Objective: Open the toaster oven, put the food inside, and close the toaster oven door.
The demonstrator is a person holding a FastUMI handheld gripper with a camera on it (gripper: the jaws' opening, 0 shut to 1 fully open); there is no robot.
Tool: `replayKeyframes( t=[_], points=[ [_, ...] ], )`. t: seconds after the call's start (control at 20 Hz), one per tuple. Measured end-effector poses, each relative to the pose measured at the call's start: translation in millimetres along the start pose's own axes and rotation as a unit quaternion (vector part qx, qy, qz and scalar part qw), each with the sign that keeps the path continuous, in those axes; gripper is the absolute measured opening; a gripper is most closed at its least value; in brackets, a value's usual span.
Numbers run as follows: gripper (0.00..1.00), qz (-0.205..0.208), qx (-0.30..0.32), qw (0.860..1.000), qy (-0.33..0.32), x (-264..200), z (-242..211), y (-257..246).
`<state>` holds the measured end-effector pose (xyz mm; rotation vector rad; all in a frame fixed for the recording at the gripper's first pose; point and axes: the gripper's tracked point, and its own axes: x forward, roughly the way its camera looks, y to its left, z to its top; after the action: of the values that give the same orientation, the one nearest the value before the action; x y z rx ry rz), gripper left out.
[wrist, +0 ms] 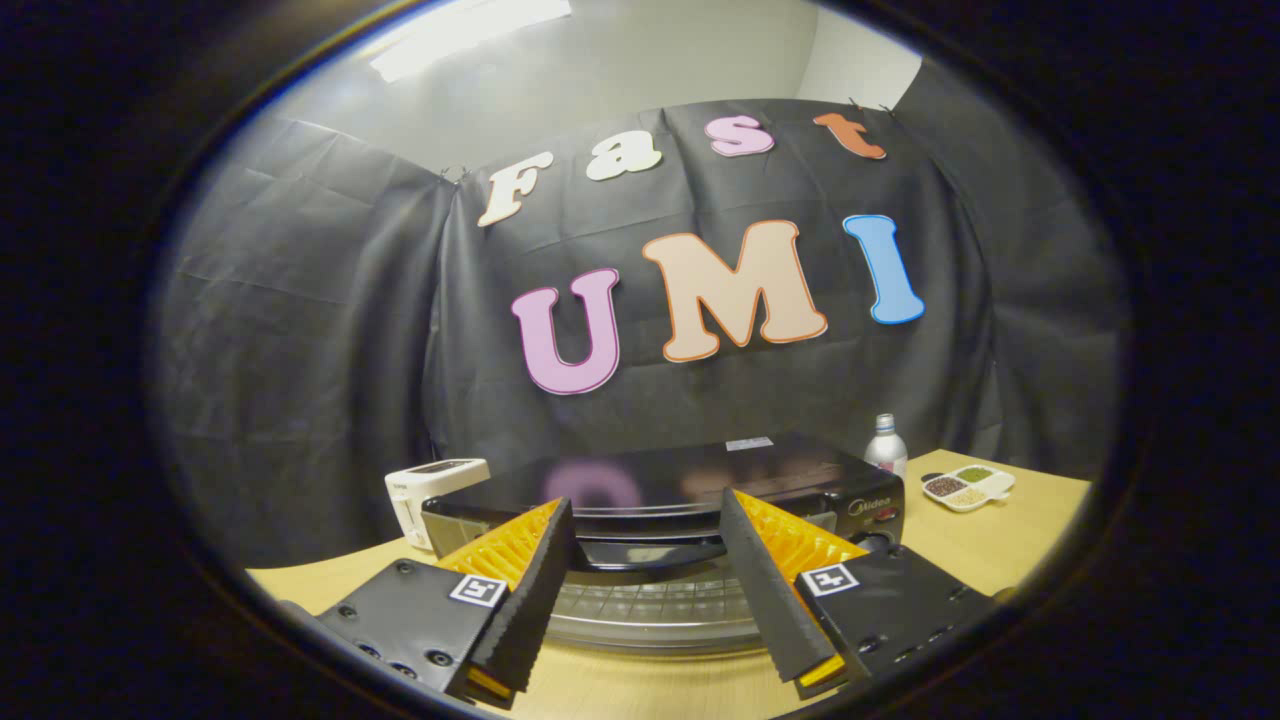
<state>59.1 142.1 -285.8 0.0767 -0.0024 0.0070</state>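
A black toaster oven point(700, 475) stands on the wooden table just ahead of my fingers. Its glass door point(650, 605) looks closed, and a wire rack shows through it. The dark door handle point(645, 553) runs across the gap between my fingertips. My gripper point(647, 502) is open wide, with one finger on each side of the handle and neither touching it. A white divided dish point(968, 487) holding beans and grains sits on the table to the right of the oven.
A white-capped bottle point(885, 445) stands behind the oven's right corner, near the dish. A small white appliance point(430, 495) sits at the oven's left side. The wooden table point(1000, 540) ends close behind the dish, where the black cloth wall hangs.
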Motion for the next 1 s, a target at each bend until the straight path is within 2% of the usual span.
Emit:
replayKeyframes(
  t=[0.3,0.6,1.0],
  points=[
    [0.91,-0.003,-0.014,1.000,0.003,-41,-9,4],
    [0.91,-0.024,-0.050,0.998,0.032,-85,-35,5],
    [0.91,-0.033,-0.061,0.995,0.066,-112,-60,4]
  ],
)
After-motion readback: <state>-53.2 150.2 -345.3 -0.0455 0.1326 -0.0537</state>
